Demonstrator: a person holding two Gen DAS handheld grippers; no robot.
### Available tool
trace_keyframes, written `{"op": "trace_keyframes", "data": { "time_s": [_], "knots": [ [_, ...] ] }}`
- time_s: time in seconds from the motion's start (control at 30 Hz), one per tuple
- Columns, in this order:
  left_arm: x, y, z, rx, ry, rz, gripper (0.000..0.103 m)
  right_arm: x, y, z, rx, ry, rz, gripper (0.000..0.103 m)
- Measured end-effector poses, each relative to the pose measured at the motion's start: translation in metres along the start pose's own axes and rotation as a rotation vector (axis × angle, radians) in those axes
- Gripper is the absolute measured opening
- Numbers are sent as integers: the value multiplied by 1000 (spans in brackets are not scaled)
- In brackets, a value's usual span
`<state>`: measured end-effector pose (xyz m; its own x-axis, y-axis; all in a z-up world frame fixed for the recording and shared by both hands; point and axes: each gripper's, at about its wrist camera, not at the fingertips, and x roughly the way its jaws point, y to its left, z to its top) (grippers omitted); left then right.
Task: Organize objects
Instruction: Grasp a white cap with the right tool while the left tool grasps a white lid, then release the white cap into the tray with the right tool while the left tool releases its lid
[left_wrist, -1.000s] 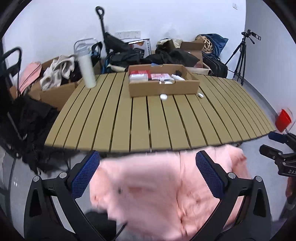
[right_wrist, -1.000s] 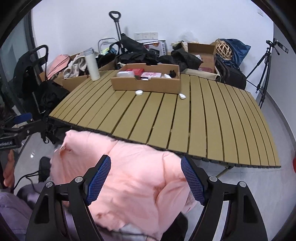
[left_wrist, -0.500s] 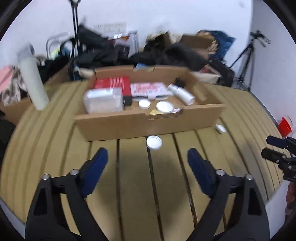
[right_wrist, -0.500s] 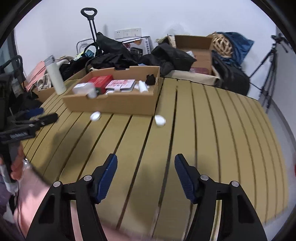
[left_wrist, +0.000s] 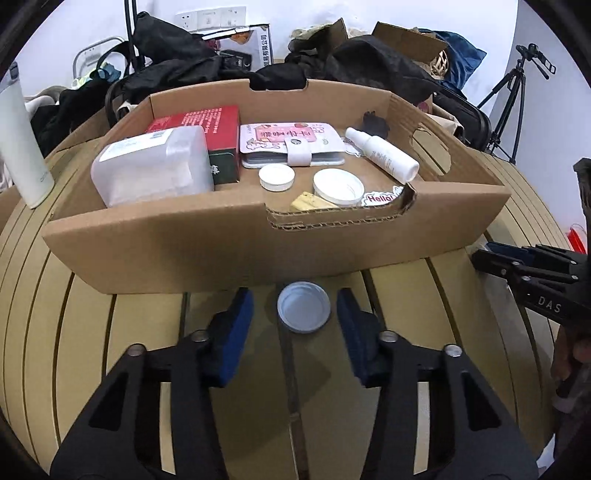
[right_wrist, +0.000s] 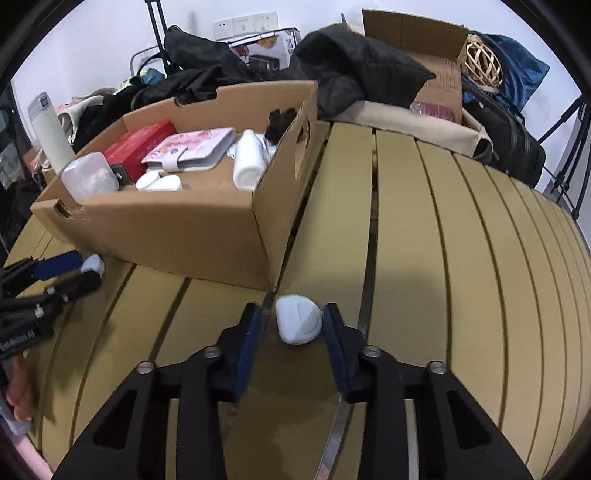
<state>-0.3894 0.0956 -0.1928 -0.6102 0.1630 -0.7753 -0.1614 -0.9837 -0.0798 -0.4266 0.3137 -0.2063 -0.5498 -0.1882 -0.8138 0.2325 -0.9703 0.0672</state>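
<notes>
A cardboard box (left_wrist: 236, 236) stands on the slatted wooden table (left_wrist: 424, 350). It holds a red box, a clear plastic pack, a pink wallet, a white bottle and white lids. A white round lid (left_wrist: 303, 312) lies on the table in front of the box, between the fingers of my open left gripper (left_wrist: 294, 314), with gaps on both sides. In the right wrist view a small white case (right_wrist: 298, 323) lies by the box (right_wrist: 192, 236) corner, between the fingers of my open right gripper (right_wrist: 291, 325); the right pad is close to it or touching it.
A white tumbler (left_wrist: 22, 147) stands left of the box. Black bags, cartons and a wicker ball (right_wrist: 482, 66) crowd the table's far edge. A tripod (left_wrist: 513, 92) stands at the right. The other gripper shows in each view's margin (left_wrist: 535, 269) (right_wrist: 48, 280).
Both grippers have moved forward from above the pink cloth onto the table. The left now straddles the white lid and the right straddles the white case. Both have narrowed.
</notes>
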Motion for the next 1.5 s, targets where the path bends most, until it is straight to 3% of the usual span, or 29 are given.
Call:
{"op": "trace_keyframes", "data": {
  "time_s": [0.03,0.23,0.37,0.57,0.7,0.8,0.9,1.0,1.27,1.37,1.5],
  "knots": [
    [0,0,0,2,-2,5,25,0,-1,0,3,-5,-4,29],
    [-8,-2,-5,24,-4,32,26,-5,0,-3,10,-2,-13,28],
    [-53,0,-13,33,-57,39,26,-32,6,-11,14,-13,-10,28],
    [-164,1,-36,62,-131,84,26,-138,25,-47,-9,-100,-40,28],
    [-243,1,-67,38,-197,60,26,-214,38,-88,35,-144,-37,28],
    [-279,-4,-92,24,-196,41,26,-258,56,-128,72,-158,18,28],
    [-298,-8,-112,6,-189,-3,26,-278,74,-154,55,-157,31,28],
    [-303,-11,-122,-4,-175,-86,26,-283,85,-170,44,-161,38,28],
    [-295,-9,-117,-44,-172,-89,26,-278,99,-166,16,-166,56,28],
    [-278,-7,-103,-47,-124,-84,26,-265,99,-156,4,-152,56,28],
    [-251,-5,-62,-36,-120,-139,26,-243,93,-122,-15,-139,64,28]
  ]
}}
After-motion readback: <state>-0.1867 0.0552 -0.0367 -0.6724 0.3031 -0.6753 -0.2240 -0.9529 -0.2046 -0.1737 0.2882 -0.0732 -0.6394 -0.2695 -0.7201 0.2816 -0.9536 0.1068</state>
